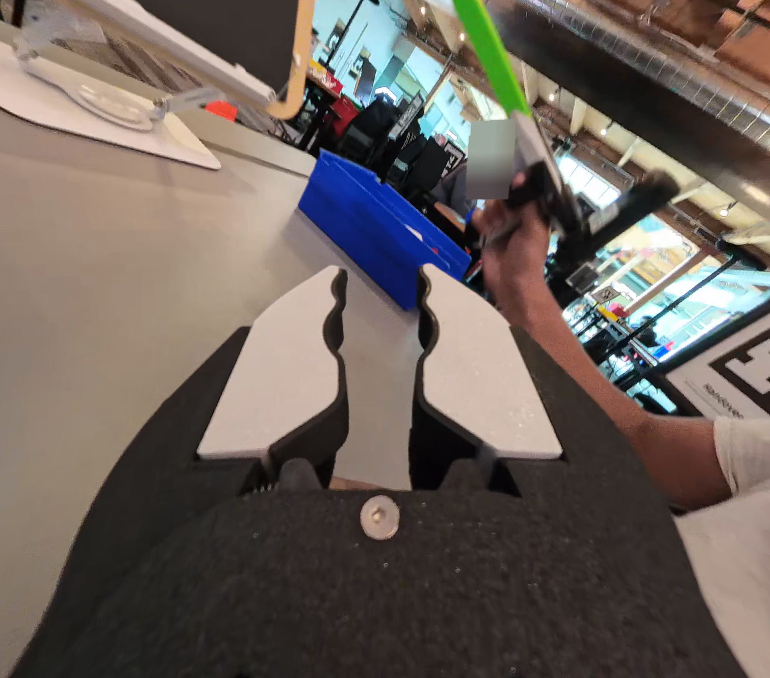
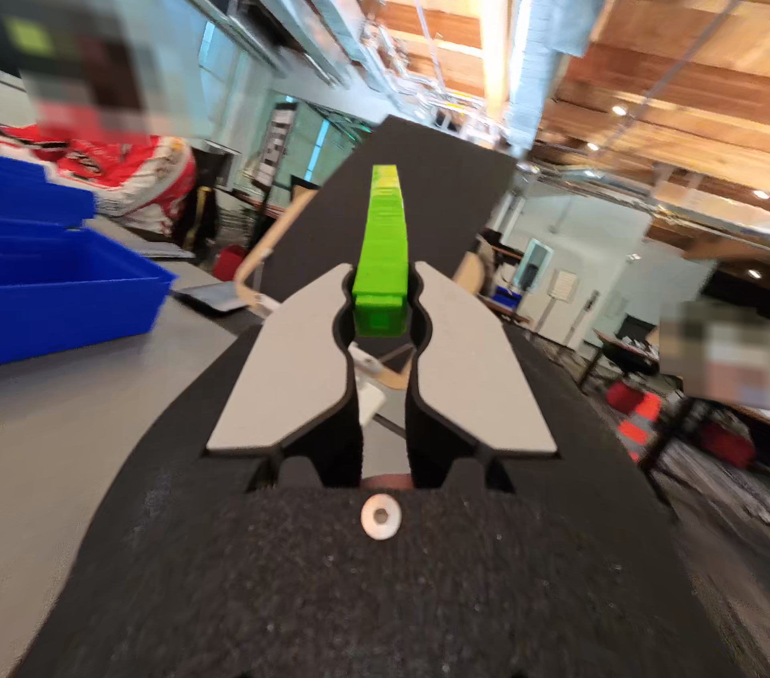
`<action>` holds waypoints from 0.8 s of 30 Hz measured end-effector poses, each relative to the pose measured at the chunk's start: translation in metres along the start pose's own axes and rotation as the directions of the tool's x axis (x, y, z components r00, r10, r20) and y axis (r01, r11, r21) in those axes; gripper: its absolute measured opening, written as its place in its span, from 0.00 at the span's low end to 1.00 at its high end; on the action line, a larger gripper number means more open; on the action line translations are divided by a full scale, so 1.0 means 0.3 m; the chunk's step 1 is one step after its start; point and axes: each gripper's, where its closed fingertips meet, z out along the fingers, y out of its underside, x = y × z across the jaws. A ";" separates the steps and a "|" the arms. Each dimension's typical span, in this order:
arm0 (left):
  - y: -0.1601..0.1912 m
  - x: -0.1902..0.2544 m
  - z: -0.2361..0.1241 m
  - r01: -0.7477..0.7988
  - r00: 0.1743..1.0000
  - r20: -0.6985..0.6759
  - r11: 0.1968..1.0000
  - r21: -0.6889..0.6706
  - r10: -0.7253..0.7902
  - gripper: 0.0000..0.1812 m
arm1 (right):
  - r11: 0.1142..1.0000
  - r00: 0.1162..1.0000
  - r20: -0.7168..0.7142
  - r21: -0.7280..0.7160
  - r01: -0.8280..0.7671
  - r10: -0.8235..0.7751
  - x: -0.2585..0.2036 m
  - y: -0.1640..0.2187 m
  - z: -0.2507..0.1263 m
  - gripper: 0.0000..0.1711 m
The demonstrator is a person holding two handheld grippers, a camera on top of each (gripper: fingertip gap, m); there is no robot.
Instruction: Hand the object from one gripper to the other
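The green stick (image 2: 381, 254) is clamped near its back end between the fingertips of the right gripper (image 2: 381, 293), so most of its length juts forward, free of the jaws. That grip, by my reading, is chosen for the handover: a long bare stretch is left for the other tool to seize. In the right wrist view the stick runs straight out along the fingers, its long axis in line with them, its square near end just behind the tips. From the left wrist view the same stick (image 1: 471, 16) stands high in the air, tilted up and leftward toward the ceiling ducts, with the person's hand (image 1: 512, 241) holding the right gripper below it. The left gripper (image 1: 381, 283) has its jaws apart with nothing between them, and it points low across the grey table (image 1: 125, 262) toward a blue bin (image 1: 366, 224); it is well apart from the stick. The handover is not yet made, I judge, and the left gripper would have to rise and turn to meet the free upper part.
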 end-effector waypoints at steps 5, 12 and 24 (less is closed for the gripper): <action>0.061 0.056 -0.057 -0.062 0.998 0.030 0.997 -0.054 0.063 0.17 | 0.990 0.989 -0.142 -0.128 -0.054 0.035 0.371 -0.008 -0.123 0.13; 0.120 0.073 -0.035 -0.072 0.997 0.014 0.991 -0.111 0.074 0.16 | 0.910 0.946 -0.270 -0.320 -0.263 0.179 0.447 0.278 -0.347 0.13; 0.169 0.122 -0.019 -0.209 0.976 0.021 0.962 -0.174 0.216 0.15 | 0.689 0.905 -0.249 -0.587 -0.425 0.346 0.206 0.655 -0.354 0.13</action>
